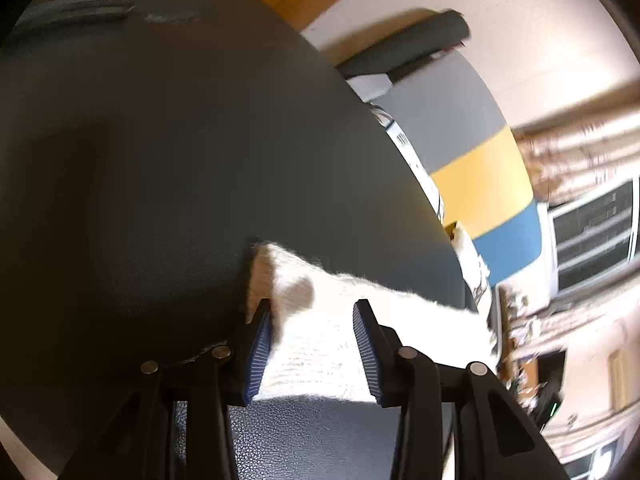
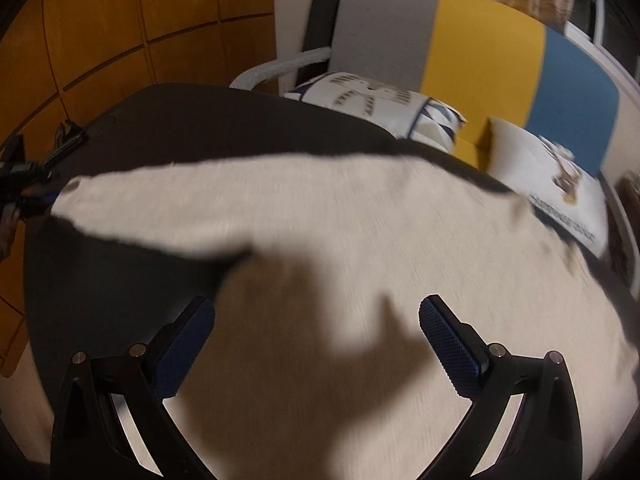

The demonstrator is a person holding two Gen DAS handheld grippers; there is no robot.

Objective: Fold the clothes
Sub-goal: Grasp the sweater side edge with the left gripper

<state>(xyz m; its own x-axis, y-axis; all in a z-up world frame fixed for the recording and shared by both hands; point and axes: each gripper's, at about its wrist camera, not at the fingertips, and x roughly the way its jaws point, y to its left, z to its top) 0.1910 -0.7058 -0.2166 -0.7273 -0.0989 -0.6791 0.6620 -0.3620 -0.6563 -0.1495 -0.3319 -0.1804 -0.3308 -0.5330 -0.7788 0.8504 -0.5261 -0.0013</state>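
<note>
L gripper point(image 1: 314, 322) sits low over the dark table point(image 1: 160, 140), fingers spread w/ a clear gap between the blue ribbed pads point(image 1: 260, 354). I see the end of a cream knit garment point(image 1: 320, 344) lying in that gap, prob a sleeve or corner, flat on the tabletop. The L pad is right at the cloth's edge; I can't tell if it touches. Nothing is pinched, so L claw is released.

R gripper point(image 2: 316, 320) is also spread wide, both blue pads point(image 2: 448, 348) well apart, hovering over the main body of the garment point(image 2: 360, 240). The cloth is spread across most of the table point(image 2: 120, 280) in the right wrist view, w/ one long strip running out toward the left edge point(image 2: 120, 200). The gripper's shadow falls on the fabric between the fingers. The frame is motion-blurred, so I can't say whether the pads touch the cloth. R claw is released too, holding nothing.

Beyond the table: a sofa w/ grey, yellow and blue panels point(image 2: 480, 40), two printed cushions point(image 2: 384, 108) on it, and orange wood panelling point(image 2: 120, 20) at left. Some black gear point(image 2: 24, 176) shows at the table's far left edge, too blurred to ID.
</note>
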